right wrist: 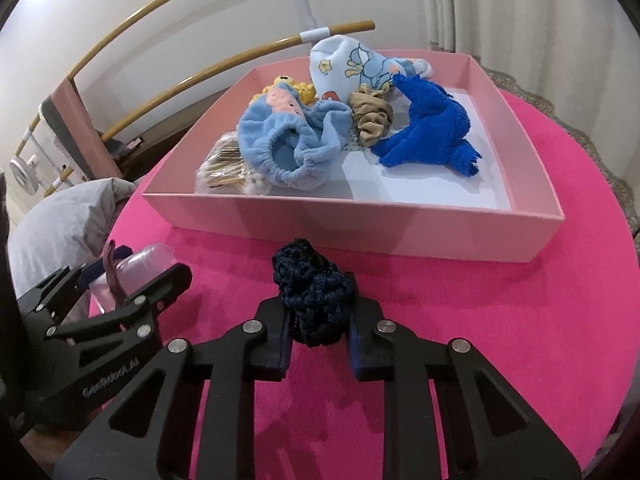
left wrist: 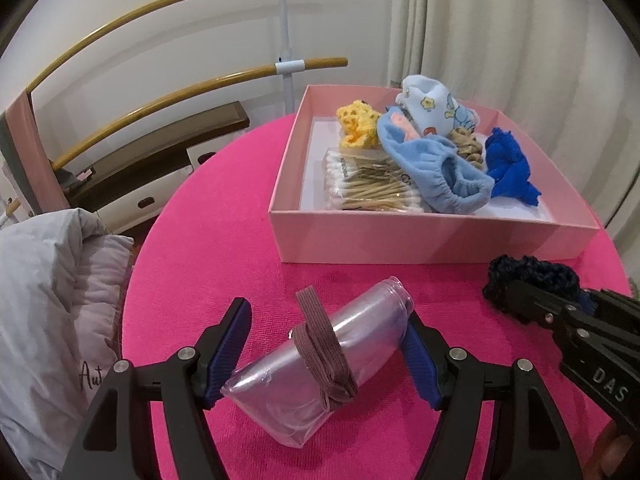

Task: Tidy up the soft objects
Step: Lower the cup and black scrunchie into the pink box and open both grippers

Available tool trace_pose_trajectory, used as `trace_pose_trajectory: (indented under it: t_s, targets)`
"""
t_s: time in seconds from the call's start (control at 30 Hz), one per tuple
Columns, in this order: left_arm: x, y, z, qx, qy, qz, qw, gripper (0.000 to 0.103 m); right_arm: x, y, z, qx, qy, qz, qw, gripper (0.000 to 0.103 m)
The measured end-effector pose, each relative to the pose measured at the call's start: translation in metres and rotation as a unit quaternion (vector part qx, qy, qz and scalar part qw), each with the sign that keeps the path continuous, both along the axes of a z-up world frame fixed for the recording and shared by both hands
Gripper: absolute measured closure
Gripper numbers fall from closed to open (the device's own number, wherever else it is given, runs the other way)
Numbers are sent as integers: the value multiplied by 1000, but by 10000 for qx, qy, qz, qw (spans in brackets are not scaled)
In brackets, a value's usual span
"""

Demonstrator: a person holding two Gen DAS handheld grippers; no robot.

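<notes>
A round table covered in bright pink cloth [left wrist: 224, 248] carries a shallow pale pink cardboard box [left wrist: 432, 236] toward its far side. Inside the box lie a clear packet of wooden cotton swabs [left wrist: 368, 190], a yellow crocheted piece [left wrist: 356, 124], a light blue fleece headband [right wrist: 292, 140], a pale blue printed baby sock [right wrist: 352, 68], a tan satin scrunchie [right wrist: 370, 118] and a crumpled royal blue cloth [right wrist: 432, 128]. In front of the box, the left gripper [left wrist: 326, 354] clasps a clear plastic tube wrapped with a brown elastic band [left wrist: 320, 356], its blue-padded fingers [left wrist: 418, 364] pressed against either end, just above the cloth. To its right, the right gripper [right wrist: 318, 334] is clenched around a dark navy crocheted scrunchie [right wrist: 314, 292], held near the box's front wall. A grey pillow [left wrist: 48, 300] sits beyond the table's left edge.
</notes>
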State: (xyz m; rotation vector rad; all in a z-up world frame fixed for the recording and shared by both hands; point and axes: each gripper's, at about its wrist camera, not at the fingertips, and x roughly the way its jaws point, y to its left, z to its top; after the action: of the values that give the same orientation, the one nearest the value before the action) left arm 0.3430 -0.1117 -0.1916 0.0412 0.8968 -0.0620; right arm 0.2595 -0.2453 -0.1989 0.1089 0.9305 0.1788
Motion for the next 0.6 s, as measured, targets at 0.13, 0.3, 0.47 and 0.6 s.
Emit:
trace_pose_trajectory:
  t_s: [0.13, 0.3, 0.47, 0.6]
  targets:
    - [-6, -2, 12, -28, -84, -58, 9999, 35, -8, -5, 14, 59, -131, 3, 9999, 84]
    - [-12, -6, 37, -52, -306, -153, 9994, 35, -16, -11, 39, 114, -385, -19, 9992, 84]
    - [-9, -13, 69, -56, -630, -245, 9977, 35, -11, -24, 70, 35, -672, -80, 9977, 83]
    - [0, -18, 95, -108, -877, -294, 9956, 35, 2, -35, 95, -113, -876, -130, 9960, 83]
